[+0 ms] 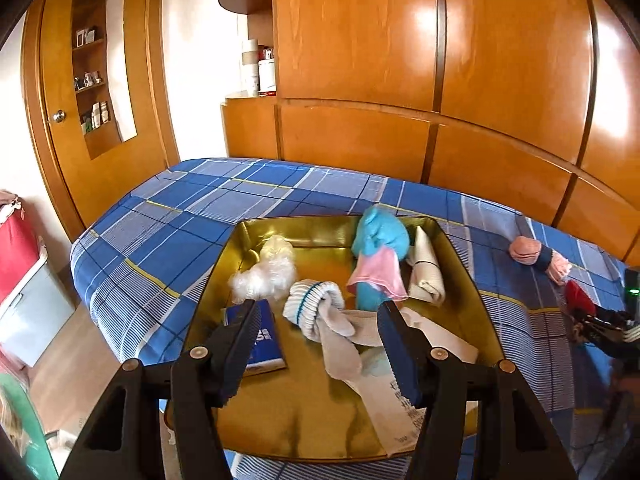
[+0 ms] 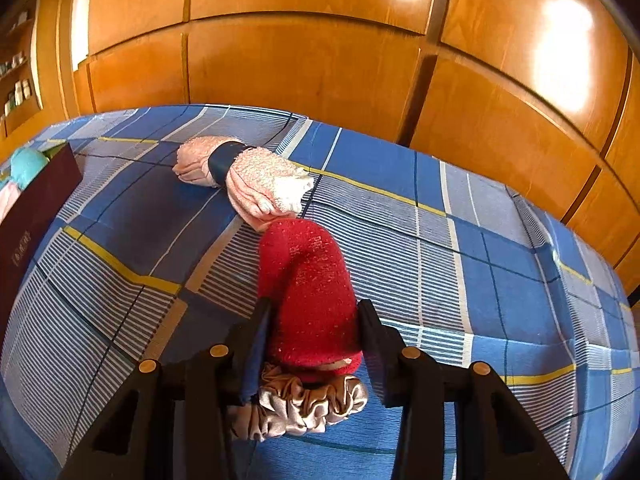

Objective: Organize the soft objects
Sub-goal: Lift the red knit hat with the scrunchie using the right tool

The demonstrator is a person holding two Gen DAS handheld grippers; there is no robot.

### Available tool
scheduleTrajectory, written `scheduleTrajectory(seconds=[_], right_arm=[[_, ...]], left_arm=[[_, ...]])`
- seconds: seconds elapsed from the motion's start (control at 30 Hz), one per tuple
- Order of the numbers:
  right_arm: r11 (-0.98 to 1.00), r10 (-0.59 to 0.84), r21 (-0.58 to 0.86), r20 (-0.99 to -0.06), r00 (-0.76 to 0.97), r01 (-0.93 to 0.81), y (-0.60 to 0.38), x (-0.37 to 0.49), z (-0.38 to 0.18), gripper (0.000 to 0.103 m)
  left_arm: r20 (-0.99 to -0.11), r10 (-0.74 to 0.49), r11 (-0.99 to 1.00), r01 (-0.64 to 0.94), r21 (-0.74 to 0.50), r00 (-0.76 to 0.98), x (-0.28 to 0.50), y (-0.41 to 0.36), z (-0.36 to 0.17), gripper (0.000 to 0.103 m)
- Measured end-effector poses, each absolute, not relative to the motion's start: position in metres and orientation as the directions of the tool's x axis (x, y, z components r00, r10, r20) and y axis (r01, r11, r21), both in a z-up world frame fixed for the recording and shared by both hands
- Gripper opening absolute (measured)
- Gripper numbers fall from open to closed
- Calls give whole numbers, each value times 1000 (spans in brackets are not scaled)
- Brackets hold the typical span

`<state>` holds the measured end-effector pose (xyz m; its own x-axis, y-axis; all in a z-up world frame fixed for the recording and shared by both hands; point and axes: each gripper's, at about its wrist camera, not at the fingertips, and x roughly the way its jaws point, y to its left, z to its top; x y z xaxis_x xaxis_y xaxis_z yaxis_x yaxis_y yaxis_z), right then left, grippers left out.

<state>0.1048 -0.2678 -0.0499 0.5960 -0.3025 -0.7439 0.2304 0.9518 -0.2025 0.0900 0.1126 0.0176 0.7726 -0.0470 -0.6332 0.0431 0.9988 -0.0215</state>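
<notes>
Scrunchie [image 2: 304, 408]: satin, beige-brown, lying right under our right gripper [image 2: 316, 312], touching the near end of the red sock roll [image 2: 308, 292].
Right jaws: set either side of the red sock roll. Left pad touches its side, right pad shows a thin gap, so we can't tell if it's pinched yet.
Red sock roll: on the blue plaid bedspread [image 2: 460, 264], far end touching the pink sock bundle [image 2: 248, 180], which carries a dark band.
Left gripper [image 1: 316, 312]: jaws spread, nothing between them, hovering over the gold tin [image 1: 460, 264].
Tin contents: white striped sock [image 1: 320, 312], turquoise-and-pink socks [image 1: 380, 256], cream folded piece [image 1: 428, 272], clear plastic wad [image 1: 268, 272], blue packet [image 1: 264, 340], paper slip [image 1: 396, 404].
Tin position: on the bedspread, left of the loose pieces; its dark outer wall shows at the left edge of the right wrist view.
Step in hand: we read it as picking the red sock roll to carry it to the tin.
Still out: red sock roll, pink sock bundle, scrunchie.
Next move needs: firm pinch on the roll only, lift clear without dragging the scrunchie or nudging the pink bundle, then over the tin wall.
Risk: soft roll may unroll or slip if gripped too lightly.
</notes>
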Motion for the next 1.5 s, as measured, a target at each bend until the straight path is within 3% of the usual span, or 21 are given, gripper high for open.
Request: scheduleTrajectory(seconds=[0.6,0.87,1.1,1.5], right_arm=[[940,-328,-204,-767,551,274,-258,103,-45,37],[947,-269,-117,-798,539,299,-251,93,-41,37],[983,-115,-8,-806,581,183,-203,91,-29,35],[988,132,50,-764,631,-146,-87,106,4,35]], left_arm=[[-634,-94,995,99,-28,768,66,103,16,62],[-636,-74,997,68,-33,768,58,116,14,62],[-647,-52,999,35,-39,761,55,132,8,62],[-657,-12,998,-27,-49,754,53,155,2,62]])
